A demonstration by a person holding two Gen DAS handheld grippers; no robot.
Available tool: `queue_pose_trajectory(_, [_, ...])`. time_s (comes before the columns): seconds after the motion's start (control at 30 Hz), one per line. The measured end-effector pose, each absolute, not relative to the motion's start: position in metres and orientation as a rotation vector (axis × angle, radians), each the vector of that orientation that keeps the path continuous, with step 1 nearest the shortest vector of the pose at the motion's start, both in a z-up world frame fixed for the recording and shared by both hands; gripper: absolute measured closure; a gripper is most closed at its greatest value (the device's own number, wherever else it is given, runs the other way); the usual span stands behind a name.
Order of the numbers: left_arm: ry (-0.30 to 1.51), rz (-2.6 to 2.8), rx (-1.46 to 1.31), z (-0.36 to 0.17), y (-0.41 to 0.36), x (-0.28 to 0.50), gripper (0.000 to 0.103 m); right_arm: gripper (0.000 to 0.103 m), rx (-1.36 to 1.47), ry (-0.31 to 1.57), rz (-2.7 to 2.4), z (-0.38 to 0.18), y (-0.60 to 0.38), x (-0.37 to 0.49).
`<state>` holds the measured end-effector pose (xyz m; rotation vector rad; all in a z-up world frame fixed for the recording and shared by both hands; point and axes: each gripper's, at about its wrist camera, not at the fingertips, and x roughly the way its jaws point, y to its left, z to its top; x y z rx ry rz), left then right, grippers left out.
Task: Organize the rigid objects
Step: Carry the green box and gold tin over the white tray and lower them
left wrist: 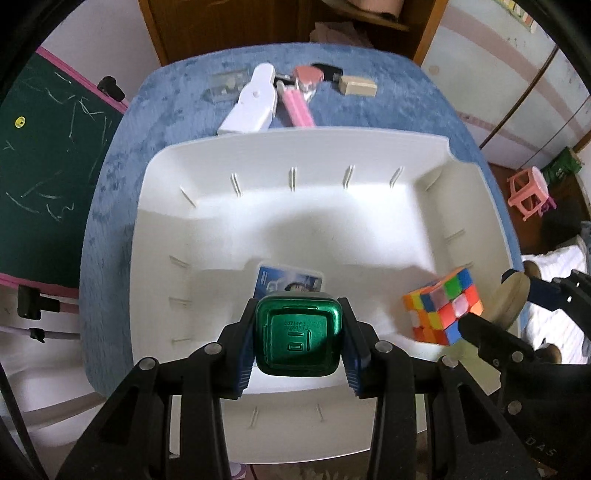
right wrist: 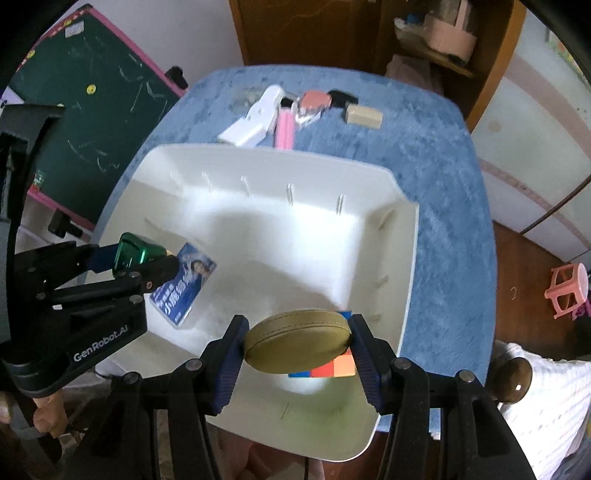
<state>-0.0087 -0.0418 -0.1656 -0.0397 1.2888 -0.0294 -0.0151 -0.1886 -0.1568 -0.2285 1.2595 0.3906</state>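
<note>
**A lived-in room at home, with a child's things about**

From my two wrist cameras I take this for a family room, not a lab. My landmark is the table covered in blue plush cloth [right wrist: 443, 177]. To its left leans a green chalkboard [left wrist: 55, 155] with a pink frame, scribbled with chalk. Behind it stands a brown wooden cabinet [right wrist: 332, 33], its open shelf [right wrist: 436, 40] cluttered with household odds and ends. To its right I see a small pink plastic stool [right wrist: 569, 291] on a brown wooden floor [right wrist: 524, 266], and pale wardrobe-like doors [left wrist: 517, 85] beyond.
</note>
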Motion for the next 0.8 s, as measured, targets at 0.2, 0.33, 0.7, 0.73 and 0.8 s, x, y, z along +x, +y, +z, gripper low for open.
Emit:
queue_pose_trajectory(0.2, [1.339,-0.034,-0.019,-0.181,-0.042,-0.012,0.059,0.047,-0.264,1.295,0.385,-0.171,-0.185,-0.02])
queue_pose_trajectory(0.33, [1.348,-0.035,-0.033,-0.183,-0.039,-0.015,0.059,0.047,-0.274,1.322,0.39,-0.177,-0.183,-0.021])
queue_pose_trajectory(0.7, [1.283,-0.007,-0.066,-0.164,-0.03,-0.017,0.033,0.032,-0.306,1.295,0.403,-0.171,-0.179,-0.025])
queue_pose_trajectory(0.73, [1.28,-0.002,-0.066,-0.162,-0.03,-0.017,0.033,0.032,-0.318,1.279,0.406,-0.167,-0.177,-0.026])
queue_pose_trajectory(0.8, [1.271,0.005,-0.07,-0.158,-0.029,-0.017,0.033,0.032,-0.335,1.257,0.409,-0.163,-0.175,-0.027])
